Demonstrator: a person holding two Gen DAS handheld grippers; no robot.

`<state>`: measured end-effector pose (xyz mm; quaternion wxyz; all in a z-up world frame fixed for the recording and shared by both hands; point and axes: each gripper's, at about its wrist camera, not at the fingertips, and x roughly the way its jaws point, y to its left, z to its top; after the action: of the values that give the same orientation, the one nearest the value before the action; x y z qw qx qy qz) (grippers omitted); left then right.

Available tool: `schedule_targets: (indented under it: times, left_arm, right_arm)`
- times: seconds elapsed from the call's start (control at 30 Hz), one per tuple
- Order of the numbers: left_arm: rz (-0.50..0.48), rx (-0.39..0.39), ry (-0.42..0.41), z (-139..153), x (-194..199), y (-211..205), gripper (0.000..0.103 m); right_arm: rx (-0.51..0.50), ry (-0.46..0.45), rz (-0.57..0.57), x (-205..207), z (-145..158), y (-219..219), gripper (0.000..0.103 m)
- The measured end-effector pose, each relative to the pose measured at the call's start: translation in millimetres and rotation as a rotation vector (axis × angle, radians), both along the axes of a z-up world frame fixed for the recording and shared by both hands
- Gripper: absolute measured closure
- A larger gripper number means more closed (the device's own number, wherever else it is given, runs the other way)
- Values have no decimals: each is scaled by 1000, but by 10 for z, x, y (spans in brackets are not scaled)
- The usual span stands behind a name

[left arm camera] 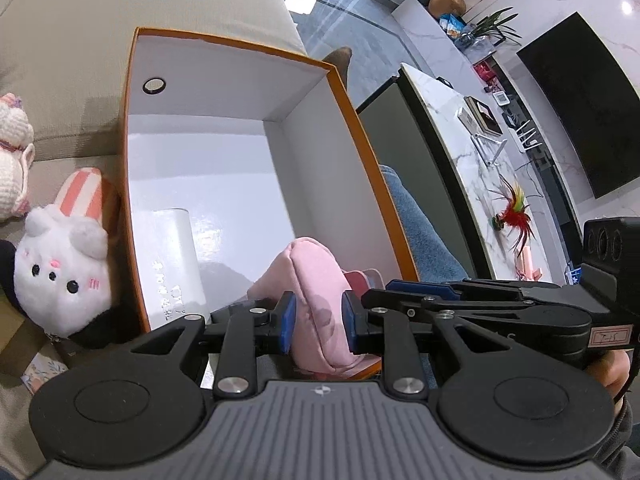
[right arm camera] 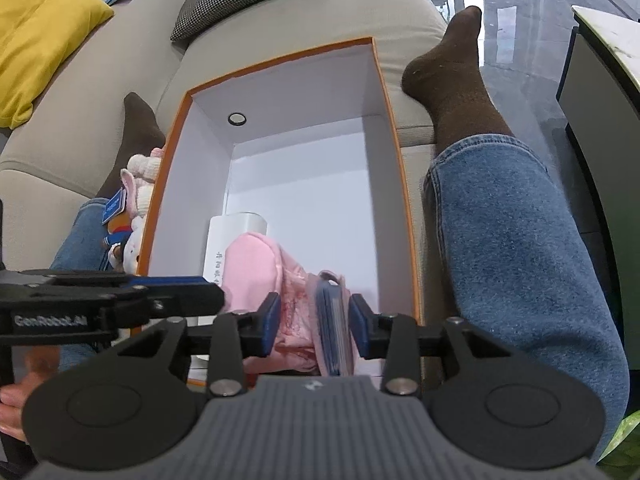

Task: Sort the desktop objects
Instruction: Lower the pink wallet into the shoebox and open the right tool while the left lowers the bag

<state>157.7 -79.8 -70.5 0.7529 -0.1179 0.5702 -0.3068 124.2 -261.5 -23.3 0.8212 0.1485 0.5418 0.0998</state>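
An orange box with a white inside lies on the sofa. At its near end a pink pouch sits beside a white cylinder. My left gripper is shut on the pouch's edge, its blue pads pressed into the fabric. In the right wrist view the pouch gapes, showing its pink lining. A blue booklet with a pink cover stands in the mouth. My right gripper straddles the booklet and lining, and a thin gap shows at the right pad, so it is open.
A white plush bunny and other soft toys lie left of the box. A person's legs in jeans and dark socks flank the box. A marble table with a feathered toy stands to the right.
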Motion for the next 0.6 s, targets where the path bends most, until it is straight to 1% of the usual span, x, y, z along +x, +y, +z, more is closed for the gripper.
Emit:
schedule_targets:
  times: [0.17,0.27,0.3,0.37,0.4,0.47,0.6]
  left_arm:
    - [0,0,-1,4,-2,10,76]
    - [-9,3,4,-14,-1,-20,76]
    - [-12,3,7,-29,-3,-33,76]
    - [-18,6,16,-72,-2,-67,75]
    - [-22,8,22,-96,-4,-84,75]
    - [-29,-4,35,-138,-6,-108,75]
    - [-47,-32,69,-211,-4,-138,75]
  right_arm:
    - [-2,9,-3,-8,-32,-24,63]
    - [-8,31,3,-10,-92,-19,63]
    - [-10,40,8,-17,-125,-10,64]
    - [-23,48,14,-30,-181,19,75]
    - [-25,50,12,-33,-199,23,82]
    - [-26,43,8,-42,-189,29,85]
    - [-63,18,24,-55,-88,43,86]
